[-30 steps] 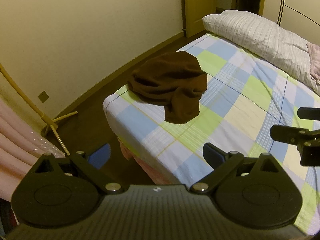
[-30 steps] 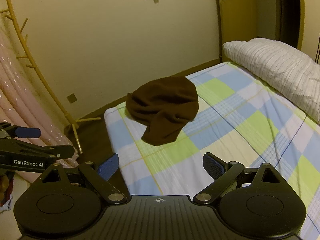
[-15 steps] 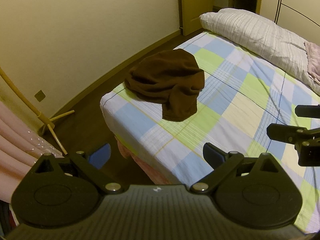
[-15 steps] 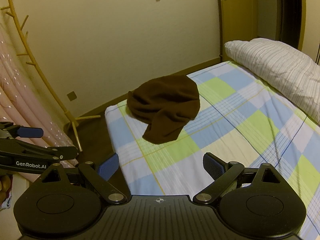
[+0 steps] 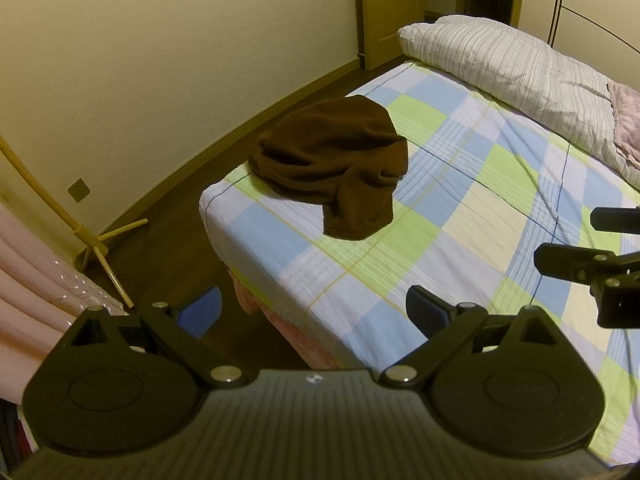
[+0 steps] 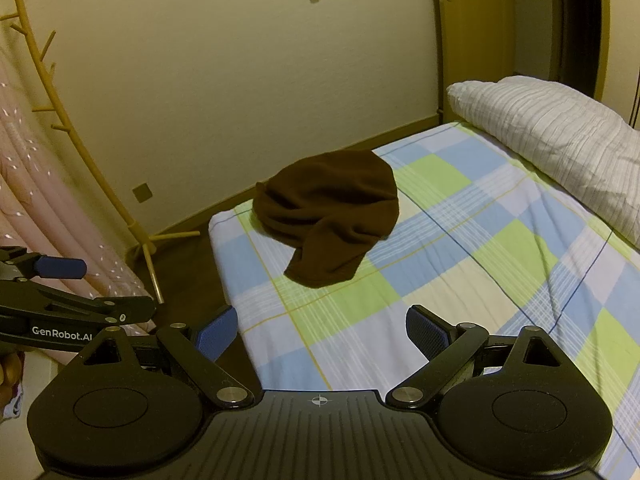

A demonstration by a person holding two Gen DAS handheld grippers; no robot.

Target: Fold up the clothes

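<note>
A crumpled dark brown garment (image 5: 336, 164) lies near the foot corner of the checked bed (image 5: 460, 240); it also shows in the right wrist view (image 6: 332, 212). My left gripper (image 5: 312, 312) is open and empty, held over the bed's near corner, well short of the garment. My right gripper (image 6: 320, 332) is open and empty, over the bed's near edge. Each gripper shows at the edge of the other's view, the right one (image 5: 600, 264) and the left one (image 6: 60, 292).
A striped white pillow (image 5: 512, 60) lies at the head of the bed, with a pink cloth (image 5: 628, 120) beside it. A yellow coat stand (image 6: 80, 144) and pink curtain (image 6: 48, 216) stand left of the bed. Dark floor (image 5: 168, 248) runs along the wall.
Both grippers have shifted slightly, so the garment sits a little further left and up in the left view. Both stay open. The garment has not moved.
</note>
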